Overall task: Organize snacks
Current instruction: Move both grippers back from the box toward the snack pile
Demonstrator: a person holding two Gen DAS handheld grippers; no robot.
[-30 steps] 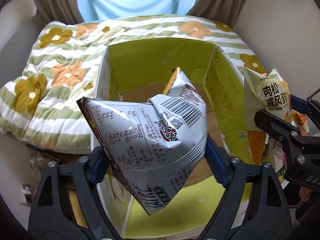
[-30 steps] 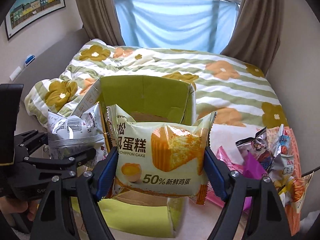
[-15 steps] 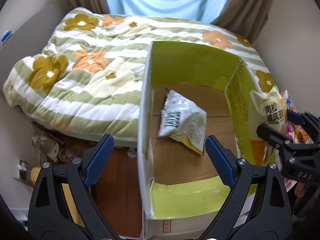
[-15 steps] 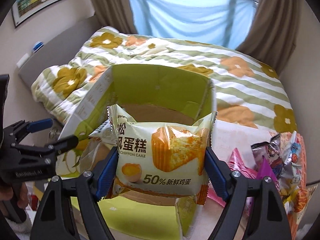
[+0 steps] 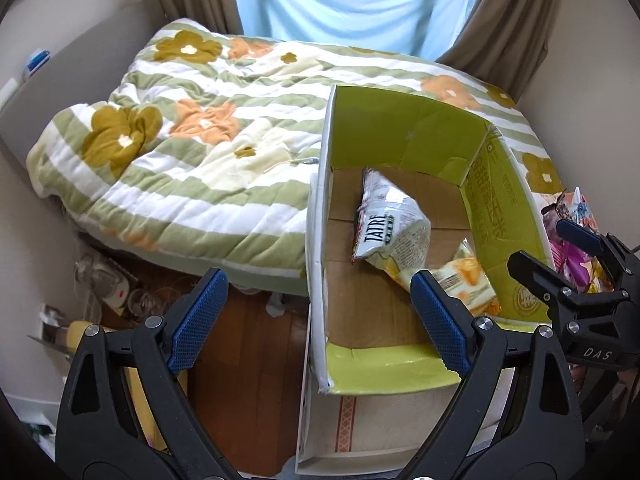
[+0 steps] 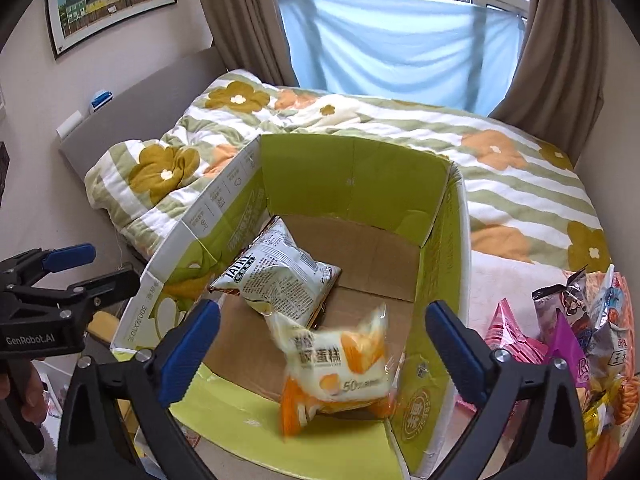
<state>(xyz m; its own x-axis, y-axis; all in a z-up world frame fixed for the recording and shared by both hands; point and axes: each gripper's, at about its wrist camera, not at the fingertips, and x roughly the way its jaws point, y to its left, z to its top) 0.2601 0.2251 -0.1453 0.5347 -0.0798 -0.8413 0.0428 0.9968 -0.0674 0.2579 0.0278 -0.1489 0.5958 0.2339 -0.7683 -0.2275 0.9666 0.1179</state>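
Two packs in the box (image 6: pixel 356 176), both grippers empty.
Right gripper (image 6: pixel 320 344) jaws just sprang wide; cake pack (image 6: pixel 340 364) below them, blurred, may bounce onto chip bag (image 6: pixel 280 276). Left gripper (image 5: pixel 316 316) wide open, risks clipping box wall.

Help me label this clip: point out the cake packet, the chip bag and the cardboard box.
cake packet (image 6: pixel 340 364): right wrist view, on its white printed front.
chip bag (image 6: pixel 280 280): right wrist view, on its grey printed back.
cardboard box (image 6: pixel 352 176): right wrist view, on its green far wall.
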